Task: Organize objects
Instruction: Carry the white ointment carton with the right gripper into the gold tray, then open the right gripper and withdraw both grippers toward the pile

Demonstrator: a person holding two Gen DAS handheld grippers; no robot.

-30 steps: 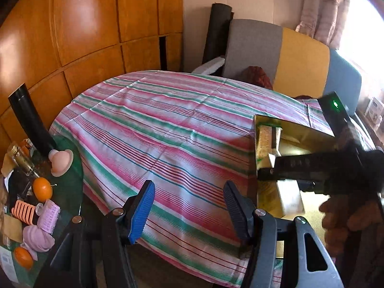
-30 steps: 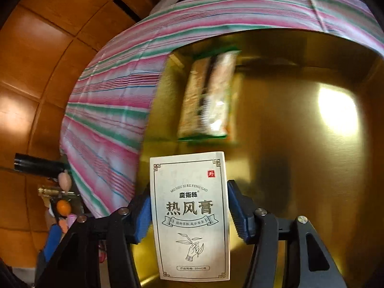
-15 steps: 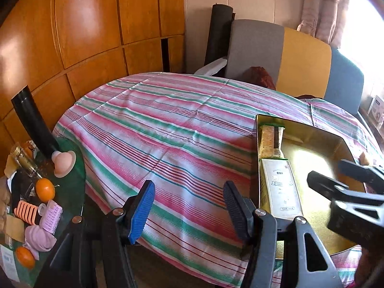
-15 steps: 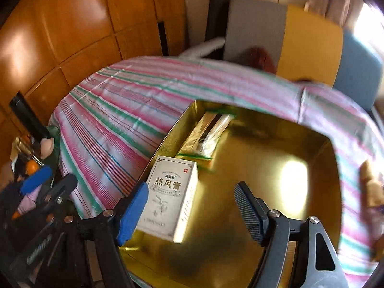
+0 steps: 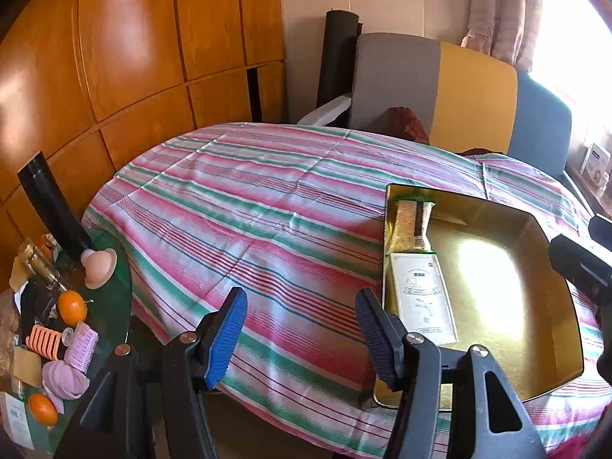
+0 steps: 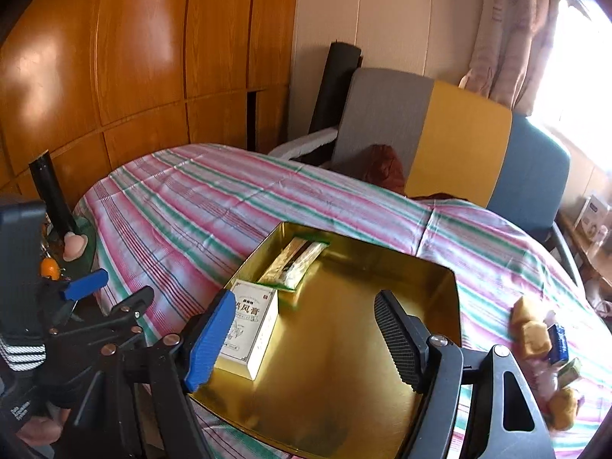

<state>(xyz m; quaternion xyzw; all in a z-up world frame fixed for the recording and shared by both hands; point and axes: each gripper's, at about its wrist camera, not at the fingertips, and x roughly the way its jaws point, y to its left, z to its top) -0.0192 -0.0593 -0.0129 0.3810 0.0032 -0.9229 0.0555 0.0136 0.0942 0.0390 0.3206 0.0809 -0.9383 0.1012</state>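
A gold tray [image 6: 363, 344] [image 5: 497, 344] lies on the striped tablecloth. In it, along its left wall, lie a white box with Chinese print [image 6: 252, 329] [image 5: 420, 298] and, beyond it, a snack packet [image 6: 294, 264] [image 5: 411, 225]. My right gripper [image 6: 304, 302] hovers above the tray's near side, open, with nothing between its fingers. The white box shows just past its blue left pad [image 6: 214, 340]. My left gripper [image 5: 300, 298] [image 6: 111, 290] is also open and holds nothing. It hangs over the table's near edge, left of the tray.
Several wrapped snacks and small cakes [image 6: 535, 336] lie on the cloth right of the tray. A low green side table [image 5: 118, 306] at the left holds oranges [image 5: 72, 306], pink hair rollers [image 5: 80, 344] and a black tube [image 5: 49, 206]. Behind the table stands a grey, yellow and blue sofa back [image 5: 470, 95].
My right gripper let go of the white box, which now lies in the tray. It opened, rose and drew back. The left gripper has hardly moved.
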